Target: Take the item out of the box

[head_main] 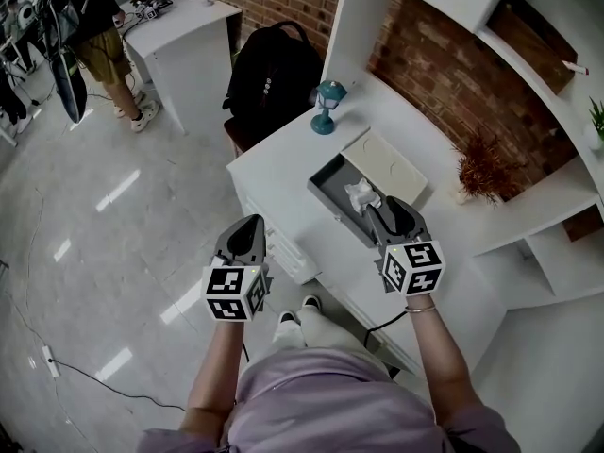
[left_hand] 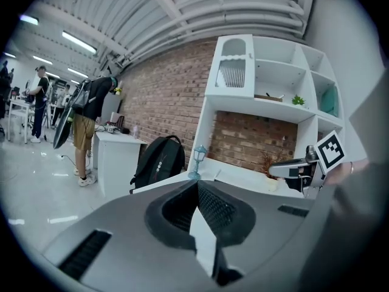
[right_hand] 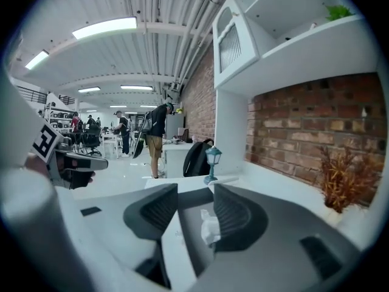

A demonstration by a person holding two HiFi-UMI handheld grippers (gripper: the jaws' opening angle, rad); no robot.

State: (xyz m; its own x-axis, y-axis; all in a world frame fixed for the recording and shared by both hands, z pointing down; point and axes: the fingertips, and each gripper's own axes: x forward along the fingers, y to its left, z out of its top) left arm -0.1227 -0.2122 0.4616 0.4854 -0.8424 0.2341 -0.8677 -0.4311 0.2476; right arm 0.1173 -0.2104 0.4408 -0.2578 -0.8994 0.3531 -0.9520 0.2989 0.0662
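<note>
Nothing's coming out yet: the item (head_main: 361, 194), white and crumpled, is sitting in the open box (head_main: 332, 194) on the desk (head_main: 283, 173). The right gripper (head_main: 377, 213) is hovering at the box's near edge, jaws apart and gripping nothing, with the item lining up between them. The left gripper (head_main: 252, 225) is hanging off the desk, clenched on nothing. I'm guessing the grab and lift are all still to do

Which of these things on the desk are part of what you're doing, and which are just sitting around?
Part of the job: the box, the white item in it, the lid beside it, the right gripper.

Just lying about: lamp, backpack, dried plant.
</note>
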